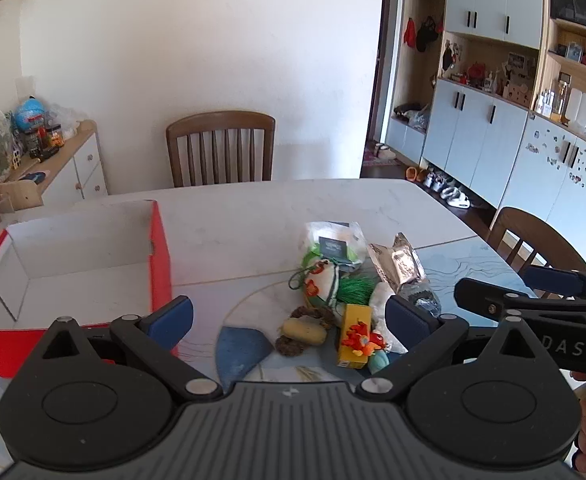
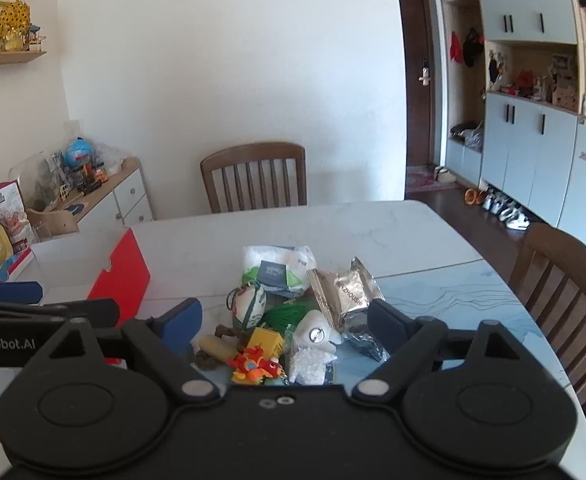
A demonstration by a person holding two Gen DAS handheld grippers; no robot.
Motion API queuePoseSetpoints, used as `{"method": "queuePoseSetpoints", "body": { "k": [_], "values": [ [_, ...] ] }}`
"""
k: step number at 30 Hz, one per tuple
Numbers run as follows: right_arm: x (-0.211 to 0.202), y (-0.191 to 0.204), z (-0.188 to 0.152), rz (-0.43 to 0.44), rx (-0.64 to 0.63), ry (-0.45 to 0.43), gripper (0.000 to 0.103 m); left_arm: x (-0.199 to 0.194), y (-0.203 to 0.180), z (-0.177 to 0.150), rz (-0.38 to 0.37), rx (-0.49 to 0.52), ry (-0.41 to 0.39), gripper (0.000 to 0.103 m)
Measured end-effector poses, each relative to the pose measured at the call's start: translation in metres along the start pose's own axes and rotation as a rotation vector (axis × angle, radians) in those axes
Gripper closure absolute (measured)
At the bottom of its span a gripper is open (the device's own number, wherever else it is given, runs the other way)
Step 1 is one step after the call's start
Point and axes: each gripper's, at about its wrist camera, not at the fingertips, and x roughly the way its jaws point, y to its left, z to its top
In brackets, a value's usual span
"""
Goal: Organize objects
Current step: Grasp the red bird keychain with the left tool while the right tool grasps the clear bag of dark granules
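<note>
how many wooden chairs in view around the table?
2. One chair stands at the far side of the table, against the white wall. The second chair is at the table's right edge. Others may sit behind the cameras, out of view.

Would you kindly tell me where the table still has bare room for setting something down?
The table is bare between the pile and the far chair, and right of the foil bag. The red box looks empty. It is crowded between the claws.
</note>
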Motion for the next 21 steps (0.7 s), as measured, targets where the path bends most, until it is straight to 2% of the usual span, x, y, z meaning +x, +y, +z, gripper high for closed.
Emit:
{"method": "queuePoseSetpoints", "body": {
  "k": [9,16,21],
  "values": [
    [0.025,-0.031,0.001,0.041,-0.025,0.051,0.017,0.034,-0.026,-0.002,-0.018,0.027,0.059,0.0],
    [0.061,-0.057,-0.007,0.038,-0.121,0.106,0.022,0.079,-0.05,-0.017,-0.055,0.075,0.145,0.0],
    [0.095,-0.075,-0.019,0.03,-0.174,0.166,0.027,0.11,-0.058,-0.025,-0.029,0.086,0.189,0.001]
  ]
}}
